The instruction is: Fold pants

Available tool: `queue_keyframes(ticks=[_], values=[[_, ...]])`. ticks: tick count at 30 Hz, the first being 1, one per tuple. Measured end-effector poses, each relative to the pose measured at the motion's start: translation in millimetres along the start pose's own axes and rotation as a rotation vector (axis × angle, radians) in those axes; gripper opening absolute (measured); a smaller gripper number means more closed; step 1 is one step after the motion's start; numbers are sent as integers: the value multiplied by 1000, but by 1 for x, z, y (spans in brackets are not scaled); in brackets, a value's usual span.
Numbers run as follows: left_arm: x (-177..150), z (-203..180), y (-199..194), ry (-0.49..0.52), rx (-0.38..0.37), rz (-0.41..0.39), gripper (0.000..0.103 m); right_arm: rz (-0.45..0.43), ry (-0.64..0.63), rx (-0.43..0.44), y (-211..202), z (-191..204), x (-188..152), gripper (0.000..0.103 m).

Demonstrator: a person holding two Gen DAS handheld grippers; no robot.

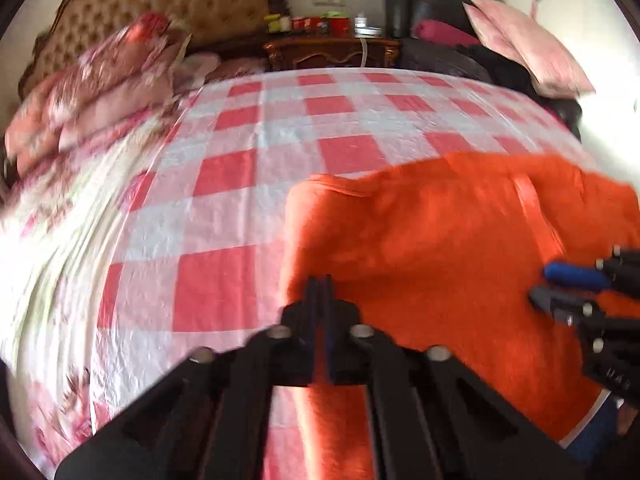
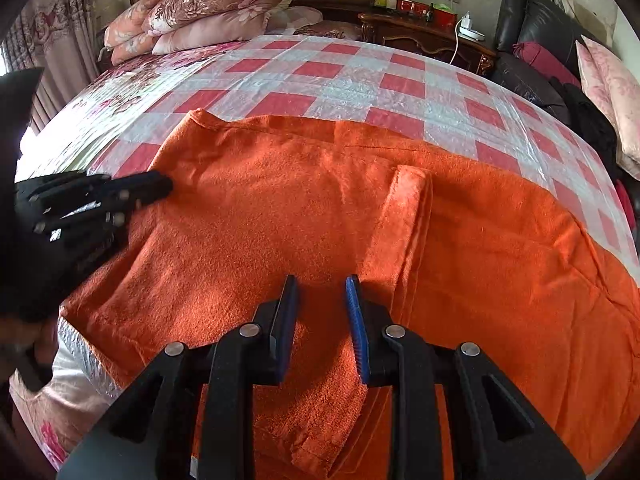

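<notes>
Orange fleece pants [image 2: 280,200] lie spread flat across the near half of a bed, with a narrow folded strip [image 2: 404,220] on top near the middle. My left gripper [image 1: 319,280] is shut, its tips just inside the pants' [image 1: 440,240] left edge; no cloth shows between its pads. In the right wrist view the left gripper [image 2: 166,186] touches that same edge. My right gripper [image 2: 322,280] points down over the near middle of the pants, jaws a little apart, with cloth below them but not pinched. The right gripper [image 1: 540,284] also shows at the far right of the left wrist view.
The bed carries a red-and-white checkered sheet [image 2: 340,80]. Folded floral quilts [image 2: 200,12] are stacked at the tufted headboard. Behind the bed stands a wooden nightstand [image 2: 420,28] with jars and a charger. A black sofa [image 2: 540,40] with a pink cushion [image 2: 608,80] lines the right side.
</notes>
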State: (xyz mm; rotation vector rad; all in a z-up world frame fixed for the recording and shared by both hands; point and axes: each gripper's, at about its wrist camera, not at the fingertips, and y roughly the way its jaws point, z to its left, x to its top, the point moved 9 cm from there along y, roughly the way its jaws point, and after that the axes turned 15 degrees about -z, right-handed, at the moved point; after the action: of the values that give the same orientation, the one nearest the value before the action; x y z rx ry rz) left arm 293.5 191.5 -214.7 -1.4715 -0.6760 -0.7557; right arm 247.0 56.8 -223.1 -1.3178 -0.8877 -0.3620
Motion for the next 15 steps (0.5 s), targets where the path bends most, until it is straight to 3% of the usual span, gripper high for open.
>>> queue_keyframes(ticks=[2, 5, 7, 10, 12, 14, 15], values=[[12, 10, 0, 5, 71, -17, 2, -5, 2, 4, 0, -1, 0, 26], [33, 0, 2, -50, -18, -61, 3, -3, -4, -6, 0, 0, 0, 26], [37, -8, 14, -55, -62, -34, 7, 0, 1, 2, 0, 0, 0, 26], [30, 1, 40, -50, -10, 31, 2, 6, 12, 17, 0, -1, 0, 26], [37, 7, 47, -117, -36, 23, 2, 5, 13, 18, 0, -1, 0, 26], [45, 8, 43, -119, -13, 12, 2, 6, 10, 15, 0, 0, 0, 26], [49, 8, 36, -114, 2, -7, 12, 9, 13, 15, 0, 0, 0, 26]])
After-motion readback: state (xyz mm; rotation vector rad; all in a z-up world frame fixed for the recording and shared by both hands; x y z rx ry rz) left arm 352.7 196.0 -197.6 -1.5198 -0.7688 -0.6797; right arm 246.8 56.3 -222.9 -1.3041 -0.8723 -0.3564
